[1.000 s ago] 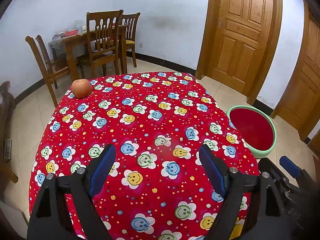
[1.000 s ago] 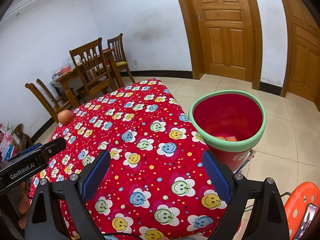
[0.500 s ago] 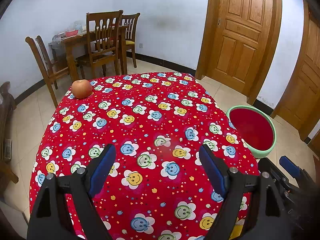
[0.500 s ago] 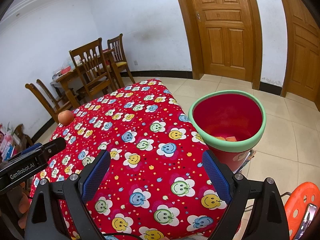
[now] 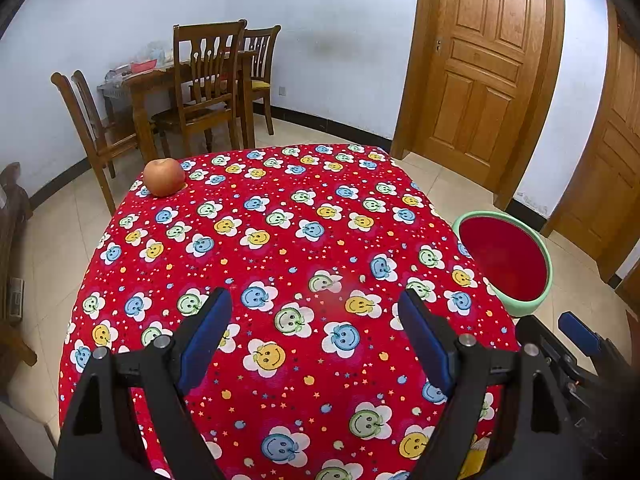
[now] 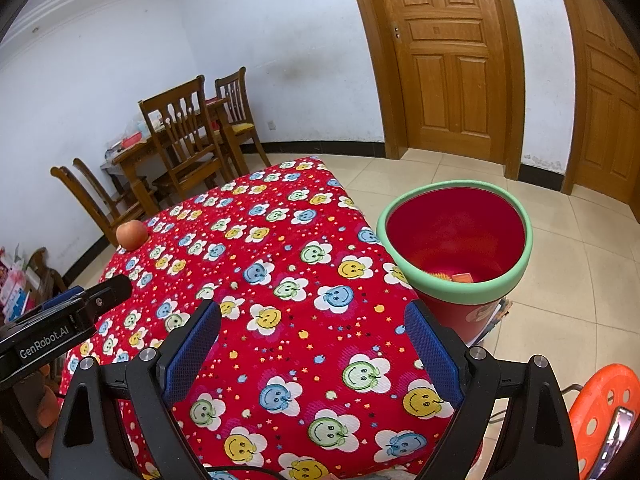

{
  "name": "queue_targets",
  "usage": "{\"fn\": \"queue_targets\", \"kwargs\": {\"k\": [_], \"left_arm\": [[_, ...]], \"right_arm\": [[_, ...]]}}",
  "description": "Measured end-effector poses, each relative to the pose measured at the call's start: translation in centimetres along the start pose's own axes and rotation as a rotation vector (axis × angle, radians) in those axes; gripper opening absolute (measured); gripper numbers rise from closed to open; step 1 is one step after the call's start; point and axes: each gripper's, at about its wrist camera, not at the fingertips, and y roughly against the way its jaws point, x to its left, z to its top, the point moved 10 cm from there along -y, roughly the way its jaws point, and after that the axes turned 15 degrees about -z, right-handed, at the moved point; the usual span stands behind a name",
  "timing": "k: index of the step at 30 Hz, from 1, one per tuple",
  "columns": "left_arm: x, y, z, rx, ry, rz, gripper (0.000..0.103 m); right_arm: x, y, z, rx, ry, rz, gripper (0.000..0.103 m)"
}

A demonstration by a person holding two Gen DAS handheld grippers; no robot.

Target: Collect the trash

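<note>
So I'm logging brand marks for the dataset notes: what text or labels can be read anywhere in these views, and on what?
"GenRobot.AI": white lettering on the side of the left gripper, seen in the right wrist view.
Printed sticker on the trash bin: too blurred to read.
Boxes at the far left edge: print too small to read.

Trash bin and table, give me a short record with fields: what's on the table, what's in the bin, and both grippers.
table: red smiley-flower tablecloth
on table: one apple, far left corner
trash bin: red, green rim, on floor beside the table's right edge
bin contents: orange scraps at bottom
left gripper: open, empty, above table
right gripper: open, empty, above table
</note>
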Motion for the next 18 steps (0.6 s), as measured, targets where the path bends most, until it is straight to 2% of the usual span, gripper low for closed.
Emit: {"fn": "queue_targets", "kwargs": {"k": [18], "left_arm": [[-0.09, 0.1, 0.07, 0.002, 0.002, 0.001, 0.084]], "right_arm": [[0.02, -0.03, -0.02, 0.002, 0.0, 0.0, 0.093]]}}
